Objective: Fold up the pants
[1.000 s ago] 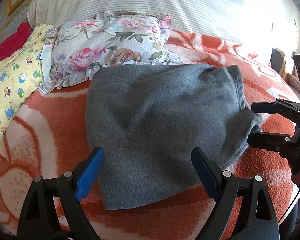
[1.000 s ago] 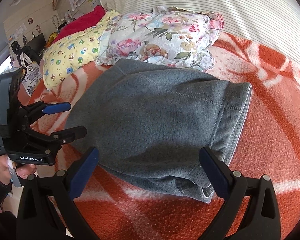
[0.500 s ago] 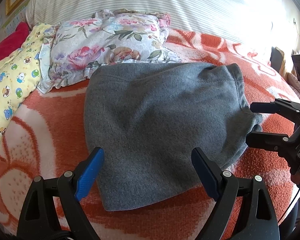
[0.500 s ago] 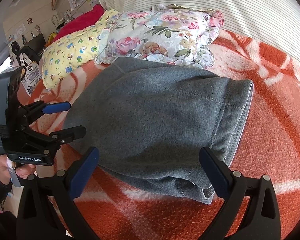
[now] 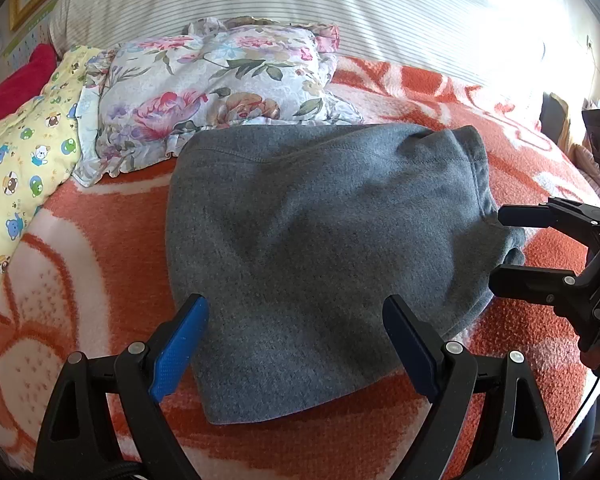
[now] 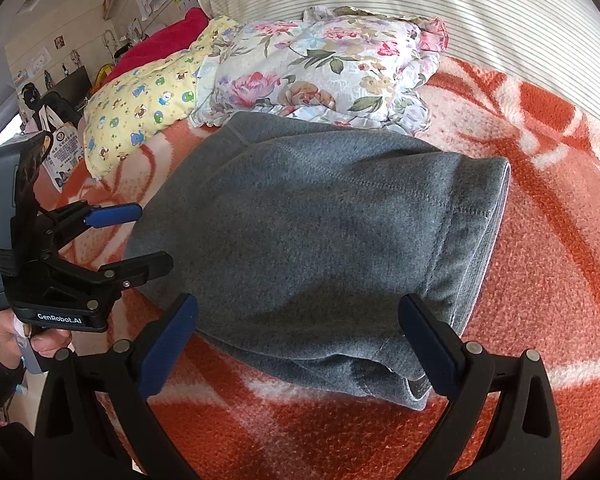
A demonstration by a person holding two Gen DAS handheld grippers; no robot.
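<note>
Grey fleece pants [image 5: 324,240] lie folded into a thick pad on the orange and white blanket [image 5: 100,248]. Its layered hem edges face the right wrist view [image 6: 404,376]. My left gripper [image 5: 296,348] hangs open over the near edge of the pants, nothing between its blue pads. My right gripper [image 6: 300,344] is open too, just above the folded end of the pants [image 6: 320,240]. Each gripper shows in the other's view: the right one [image 5: 500,244] at the pants' right side, the left one [image 6: 144,236] at their left side.
A floral pillow [image 5: 220,88] lies right behind the pants, with a yellow cartoon-print pillow [image 5: 20,160] and a red cushion [image 5: 16,84] to its left. A striped headboard cushion [image 5: 300,4] runs along the back. A hand [image 6: 8,340] holds the left gripper's handle.
Both cameras have drifted slightly toward the pants, so the pad sits a little lower and nearer in view. Both grippers stay open; the pants have not moved.
</note>
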